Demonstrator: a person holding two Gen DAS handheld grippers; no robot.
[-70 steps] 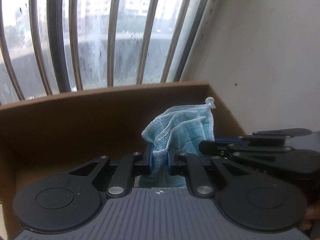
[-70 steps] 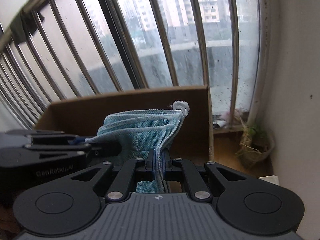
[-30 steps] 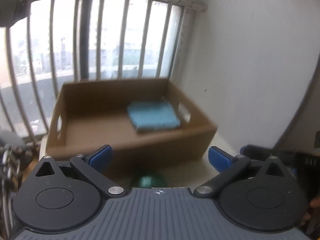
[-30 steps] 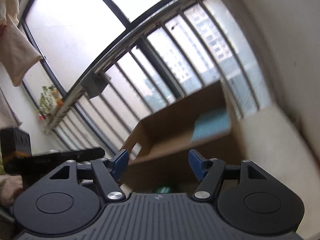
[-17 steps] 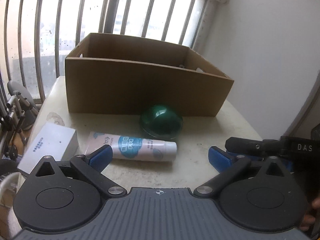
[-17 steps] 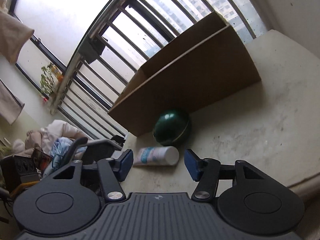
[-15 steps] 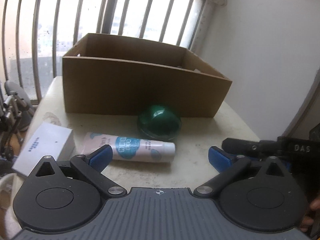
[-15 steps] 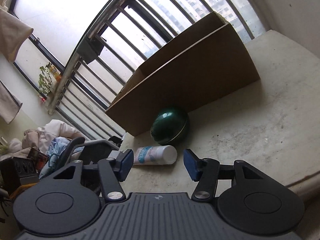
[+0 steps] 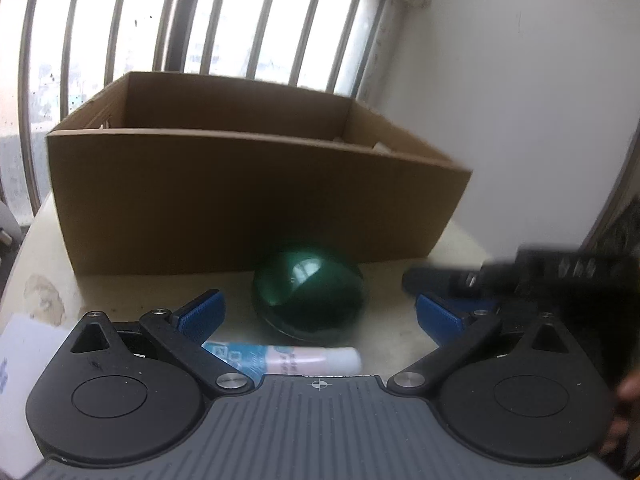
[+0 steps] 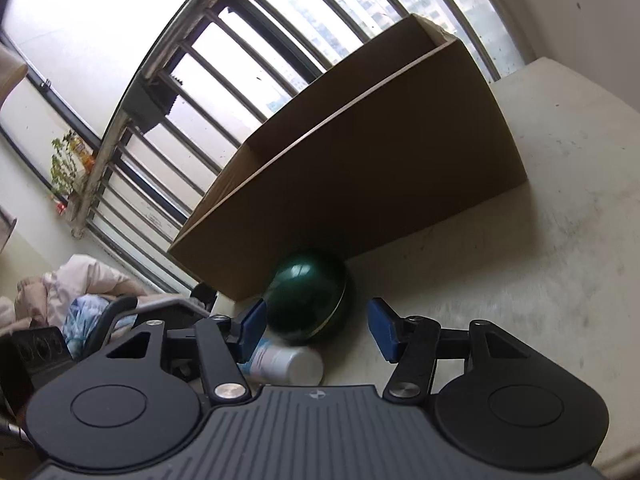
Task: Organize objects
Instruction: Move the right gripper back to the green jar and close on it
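Left wrist view: taken left to right, a white carton [image 9: 24, 368] at the left edge, a cardboard box [image 9: 248, 208] behind, a green ball [image 9: 308, 292] and a tube [image 9: 296, 361] in the middle, and the right gripper [image 9: 452, 292] coming in from the right side.
White carton: lies on the worktop [image 9: 36, 276], outside the cardboard box, only partly in view.
Cardboard box: stands open-topped at the back of the worktop by the window bars [image 9: 224, 32]; its floor is hidden from this low angle, so what it holds cannot be told.
Tube: lies flat on the worktop just in front of the green ball, cap toward the right.
Green ball: rests on the worktop close against the near wall of the cardboard box.
Left gripper [image 9: 316, 312]: its fingers stand wide apart with nothing held; the green ball shows between them, untouched.
Right gripper (own view) [image 10: 318, 330]: its fingers are spreading a little and are empty; the green ball sits just ahead between them, not gripped.
Progress: three things lie outside the cardboard box, so sorting looks unfinished.
Left to do: likely lifting the green ball, tube and white carton into the cardboard box.
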